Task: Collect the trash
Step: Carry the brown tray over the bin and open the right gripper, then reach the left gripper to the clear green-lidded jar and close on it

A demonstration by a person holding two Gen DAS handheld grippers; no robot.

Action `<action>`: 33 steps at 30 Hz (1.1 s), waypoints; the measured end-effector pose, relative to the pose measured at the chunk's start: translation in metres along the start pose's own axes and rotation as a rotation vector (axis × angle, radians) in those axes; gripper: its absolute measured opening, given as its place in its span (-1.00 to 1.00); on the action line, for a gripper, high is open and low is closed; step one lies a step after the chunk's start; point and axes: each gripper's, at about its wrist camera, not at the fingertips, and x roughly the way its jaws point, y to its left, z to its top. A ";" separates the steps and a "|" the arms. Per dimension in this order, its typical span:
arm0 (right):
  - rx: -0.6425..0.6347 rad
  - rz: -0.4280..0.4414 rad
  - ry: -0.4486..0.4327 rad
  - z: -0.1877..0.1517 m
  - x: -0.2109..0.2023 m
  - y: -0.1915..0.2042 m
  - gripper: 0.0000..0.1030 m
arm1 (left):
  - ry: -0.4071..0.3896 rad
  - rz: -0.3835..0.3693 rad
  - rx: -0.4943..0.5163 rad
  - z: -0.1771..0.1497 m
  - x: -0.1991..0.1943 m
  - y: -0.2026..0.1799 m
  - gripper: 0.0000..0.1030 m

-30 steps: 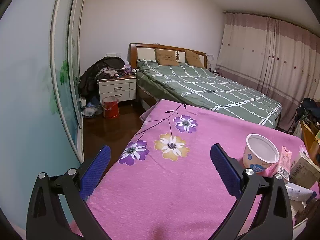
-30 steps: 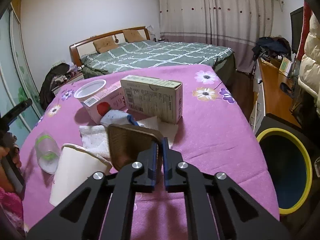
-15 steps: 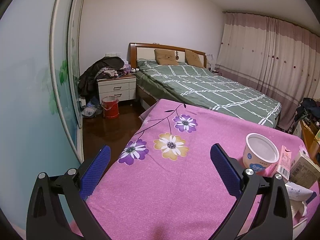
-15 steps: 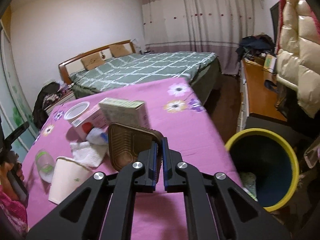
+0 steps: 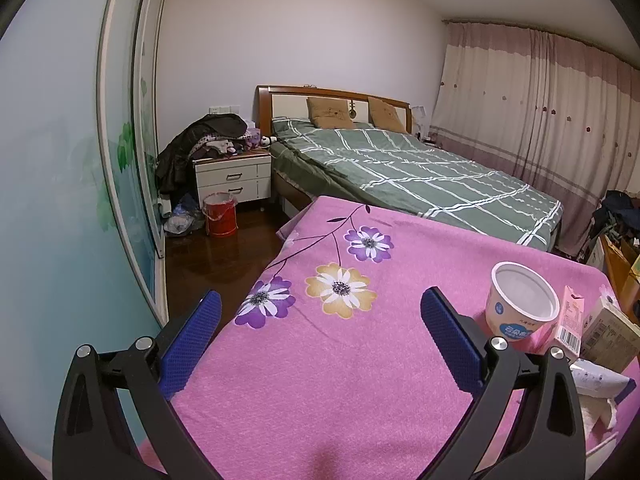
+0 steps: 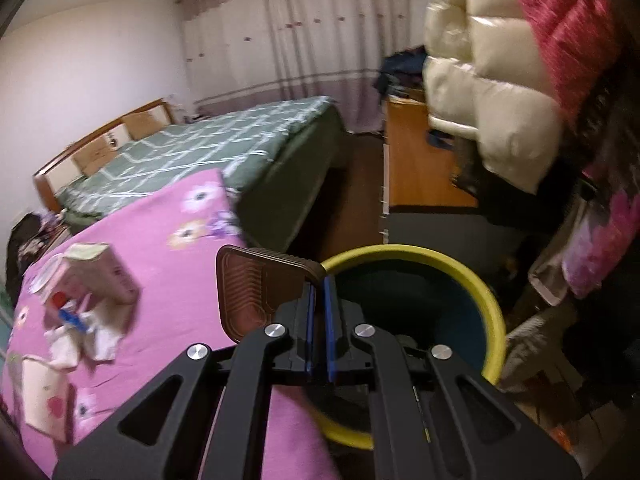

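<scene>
The right gripper point(image 6: 318, 296) is tilted down toward the floor beside the pink blanket point(image 6: 160, 240), and its view is blurred. Its two blue-padded fingers are pressed almost together, pinching the edge of a brown plastic tray point(image 6: 260, 292). The tray stands upright in the grip, its ribbed face turned to the left, and it sits at the near left rim of the yellow-rimmed bin point(image 6: 494, 320), partly over the edge of the blanket. The bin stands on the dark floor just beside the blanket's edge, its inside dark blue.

The left gripper point(image 5: 320, 328) is held low and level over the same blanket point(image 5: 320, 380), pointing toward the green bed point(image 5: 420, 176). Its fingers are spread wide with nothing between them, and they touch none of the trash.

The remaining trash lies on the blanket to the left gripper's right: a white cup point(image 5: 520, 304) standing upright, a pink carton point(image 5: 568, 324) touching it, a beige box point(image 5: 608, 332) just beyond, and a crumpled tissue point(image 5: 596, 408) nearer the camera. In the right view the same pile appears blurred at the left.
</scene>
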 end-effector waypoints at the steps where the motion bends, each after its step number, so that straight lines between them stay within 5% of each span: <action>1: 0.006 -0.007 0.004 -0.001 0.003 -0.003 -0.90 | 0.001 -0.001 -0.002 0.000 0.000 0.000 0.91; 11: 0.035 -0.064 0.036 -0.002 0.019 -0.023 -0.88 | 0.003 -0.002 0.007 0.001 0.000 0.000 0.91; 14: 0.036 -0.079 0.041 -0.003 0.020 -0.023 -0.73 | 0.004 -0.001 0.007 0.001 0.000 0.000 0.91; 16: 0.038 -0.088 0.045 -0.003 0.022 -0.025 -0.42 | 0.003 -0.001 0.007 0.001 0.000 0.000 0.91; 23: 0.055 -0.062 0.014 0.002 0.014 -0.022 -0.38 | 0.003 0.000 0.009 0.001 0.000 0.000 0.91; 33: -0.123 0.176 -0.172 0.044 0.007 0.102 -0.07 | -0.002 -0.002 0.021 0.002 -0.001 -0.002 0.91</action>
